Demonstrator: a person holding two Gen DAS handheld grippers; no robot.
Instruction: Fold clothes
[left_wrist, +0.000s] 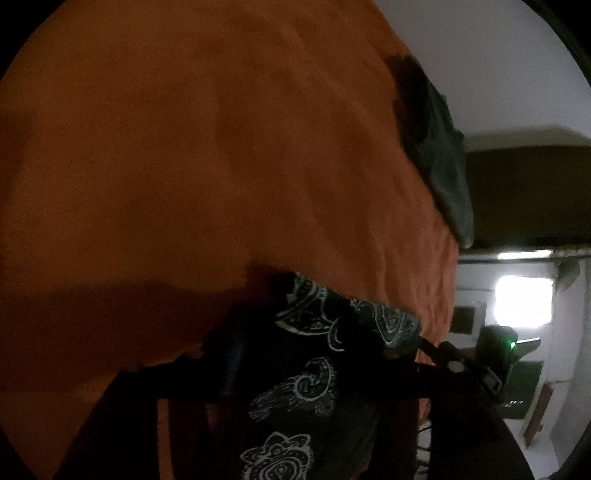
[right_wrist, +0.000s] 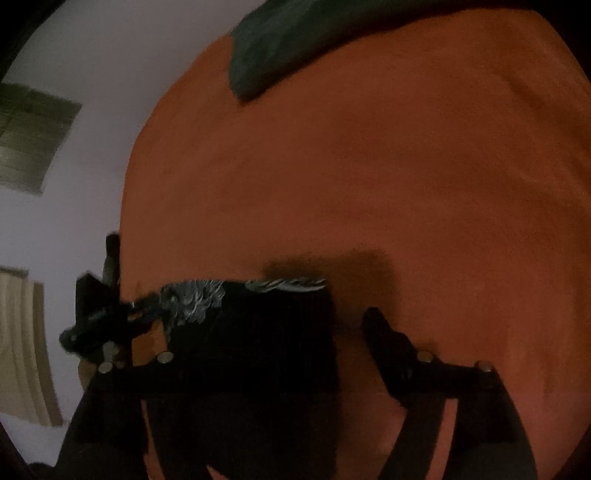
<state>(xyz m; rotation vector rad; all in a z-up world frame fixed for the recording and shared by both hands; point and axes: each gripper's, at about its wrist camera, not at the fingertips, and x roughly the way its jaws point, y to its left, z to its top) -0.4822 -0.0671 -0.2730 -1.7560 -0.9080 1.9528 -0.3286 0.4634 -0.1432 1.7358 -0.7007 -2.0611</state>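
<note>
garment: black paisley cloth on orange sheet | feel: light, limp | grab: corners/hem | L gripper + R gripper: jaws apart, released

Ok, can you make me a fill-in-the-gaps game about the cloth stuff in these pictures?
1. The big sheet spread under everything is coloured ___.
2. The black cloth has a swirly pattern drawn in ___.
3. The dark bundle at the sheet's far edge is coloured ___.

Missing words: orange; white; green.
</note>
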